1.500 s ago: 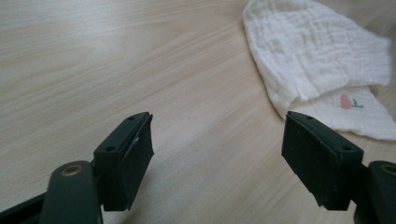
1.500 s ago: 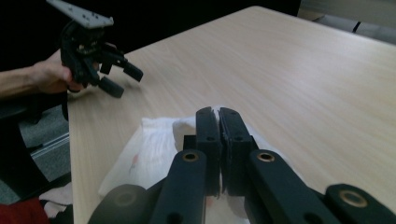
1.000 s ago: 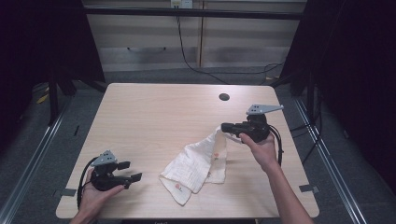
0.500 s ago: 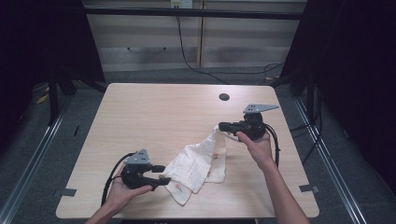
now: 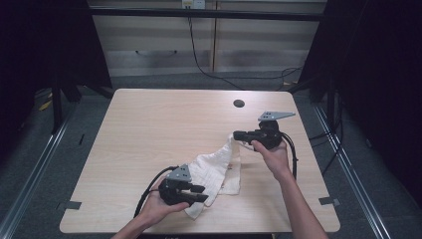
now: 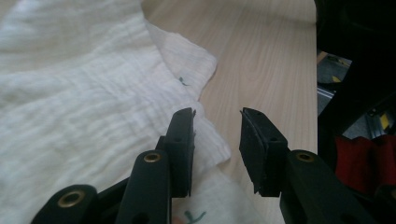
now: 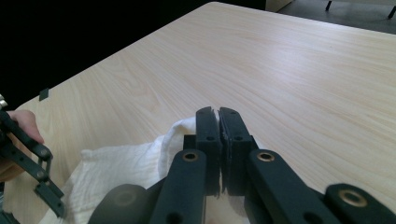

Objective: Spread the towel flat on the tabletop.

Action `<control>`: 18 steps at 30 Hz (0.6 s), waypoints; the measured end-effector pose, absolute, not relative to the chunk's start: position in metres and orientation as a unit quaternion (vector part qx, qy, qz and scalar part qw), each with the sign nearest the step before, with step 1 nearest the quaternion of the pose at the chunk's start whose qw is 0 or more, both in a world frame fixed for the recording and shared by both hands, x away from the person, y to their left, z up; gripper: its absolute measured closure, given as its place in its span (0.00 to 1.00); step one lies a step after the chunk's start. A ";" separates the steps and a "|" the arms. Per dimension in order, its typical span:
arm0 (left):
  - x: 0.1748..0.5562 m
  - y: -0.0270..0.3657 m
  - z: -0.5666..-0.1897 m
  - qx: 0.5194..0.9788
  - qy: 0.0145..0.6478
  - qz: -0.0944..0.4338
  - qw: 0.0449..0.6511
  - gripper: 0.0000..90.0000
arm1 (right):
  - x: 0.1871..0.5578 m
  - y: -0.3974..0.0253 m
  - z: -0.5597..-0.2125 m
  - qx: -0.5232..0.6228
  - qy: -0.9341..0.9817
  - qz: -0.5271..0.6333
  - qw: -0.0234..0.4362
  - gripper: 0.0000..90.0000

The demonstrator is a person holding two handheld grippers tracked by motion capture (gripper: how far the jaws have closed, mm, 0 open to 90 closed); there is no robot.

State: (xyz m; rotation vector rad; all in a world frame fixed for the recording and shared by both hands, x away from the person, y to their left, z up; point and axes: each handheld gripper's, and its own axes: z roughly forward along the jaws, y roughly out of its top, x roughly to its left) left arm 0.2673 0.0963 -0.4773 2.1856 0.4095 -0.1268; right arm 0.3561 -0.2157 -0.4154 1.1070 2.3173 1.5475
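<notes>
On table (image 5: 149, 124): right claw (image 5: 238, 135) clamped on cloth (image 5: 214, 172) corner; left claw (image 5: 201, 194) apart over cloth edge.

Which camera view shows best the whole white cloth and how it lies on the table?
The high view: the white cloth shows whole, stretched from the right claw to the left claw. The left gripper view gives a close corner and hem; the right gripper view shows a bunched part behind its shut jaws.
</notes>
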 end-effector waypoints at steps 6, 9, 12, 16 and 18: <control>0.268 0.087 -0.489 0.888 0.160 -0.046 0.429 0.70 | 0.358 -0.215 -0.417 0.369 0.774 0.508 0.074 0.98; 0.270 0.085 -0.493 0.891 0.162 -0.045 0.422 0.66 | 0.359 -0.217 -0.419 0.375 0.771 0.509 0.075 0.98; 0.269 0.080 -0.494 0.893 0.155 -0.043 0.420 0.64 | 0.360 -0.218 -0.421 0.379 0.773 0.503 0.076 0.98; 0.264 0.073 -0.500 0.903 0.143 -0.031 0.405 0.64 | 0.361 -0.218 -0.423 0.381 0.772 0.503 0.076 0.98; 0.263 0.073 -0.500 0.903 0.138 -0.027 0.406 0.62 | 0.361 -0.219 -0.423 0.382 0.771 0.504 0.075 0.98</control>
